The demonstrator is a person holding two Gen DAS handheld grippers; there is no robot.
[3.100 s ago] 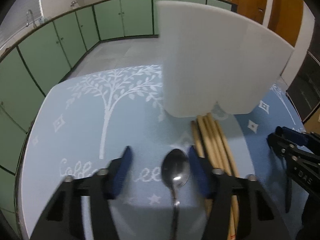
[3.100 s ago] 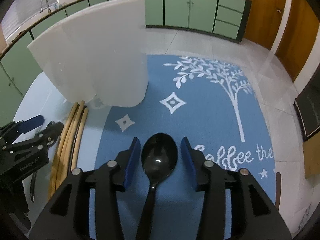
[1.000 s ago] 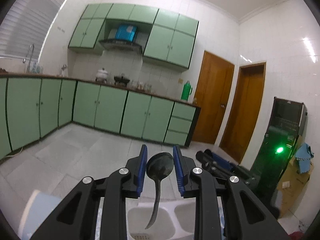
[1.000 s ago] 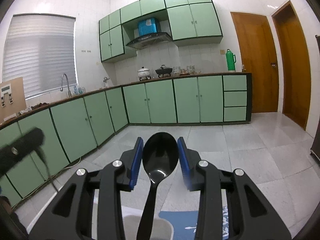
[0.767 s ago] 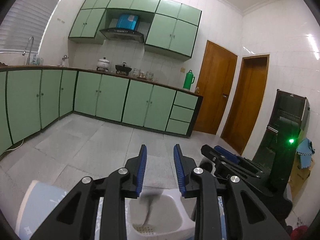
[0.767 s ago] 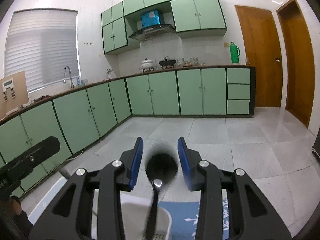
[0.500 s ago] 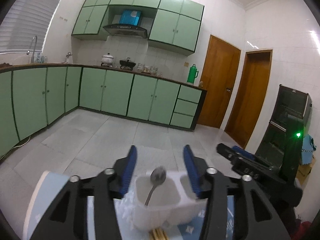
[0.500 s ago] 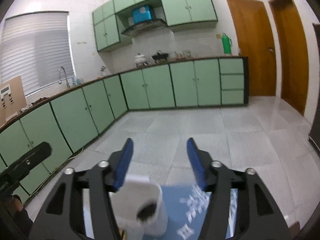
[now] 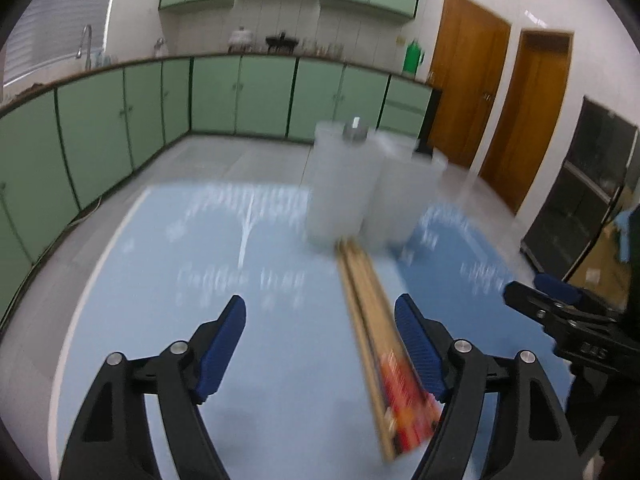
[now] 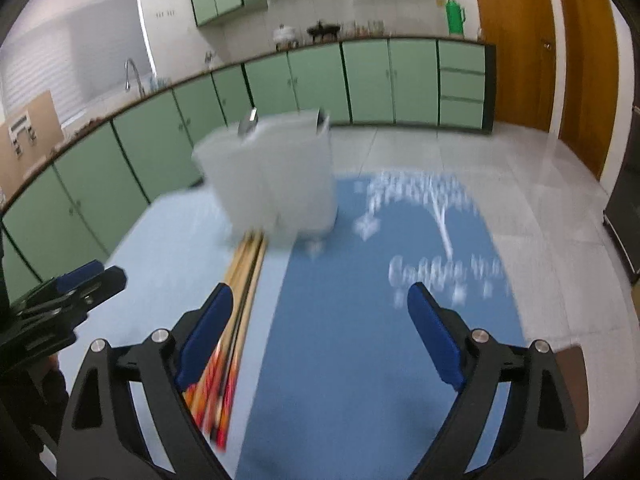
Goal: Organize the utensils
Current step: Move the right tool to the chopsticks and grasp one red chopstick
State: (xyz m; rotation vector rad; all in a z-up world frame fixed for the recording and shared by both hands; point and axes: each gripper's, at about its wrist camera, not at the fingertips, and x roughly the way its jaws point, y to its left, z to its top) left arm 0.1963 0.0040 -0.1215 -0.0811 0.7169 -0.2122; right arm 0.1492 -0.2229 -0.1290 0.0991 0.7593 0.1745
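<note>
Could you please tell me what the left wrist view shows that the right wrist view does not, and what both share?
Only the left wrist view shows the second wooden door and the dark cabinet at right. Only the right wrist view shows the cardboard box on the counter. Both share the white utensil holder with spoon tips above its rim, the chopsticks lying before it, the blue tree-print mat, and both open, empty hand-held grippers: left, right.

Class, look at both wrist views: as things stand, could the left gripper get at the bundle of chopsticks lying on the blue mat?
Probably yes. The left gripper is open and empty, and the chopsticks lie bare on the mat just ahead, by its right finger.
</note>
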